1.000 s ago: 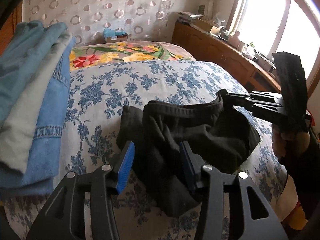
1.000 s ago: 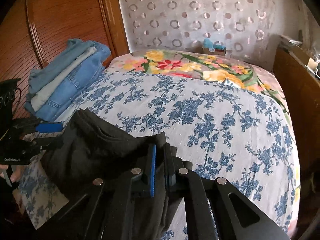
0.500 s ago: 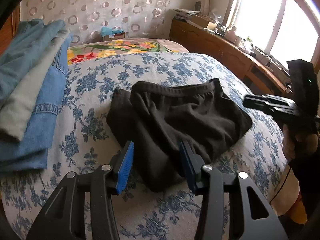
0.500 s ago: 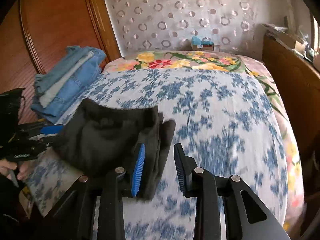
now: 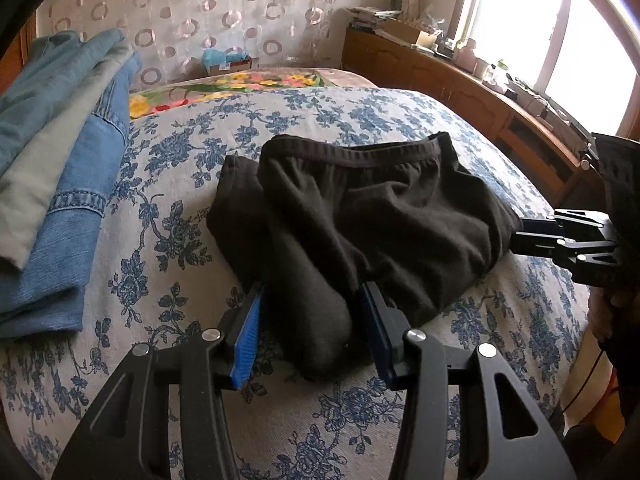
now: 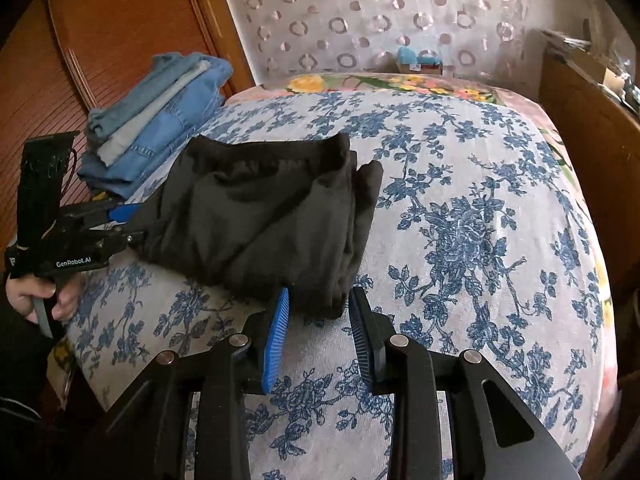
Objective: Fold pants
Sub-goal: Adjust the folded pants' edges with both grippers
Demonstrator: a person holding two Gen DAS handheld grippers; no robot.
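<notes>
1. Clearly both claws stand apart around cloth without clamping it: the left gripper (image 5: 310, 334) is half open astride a near corner of the black pants (image 5: 360, 216), while the right gripper (image 6: 318, 330) is closing, the opposite corner between its pads but not pinched.
2. Outward, the pants lie as a compact bundle on the floral bedspread (image 6: 460, 200) — seemingly folded, though rumpled.
3. What looks left: squaring it up, perhaps stacking it with the folded jeans (image 5: 68, 184) — well apart.

one black pants (image 5: 372, 216), two hand-held grippers (image 5: 310, 332) (image 6: 318, 330)
</notes>
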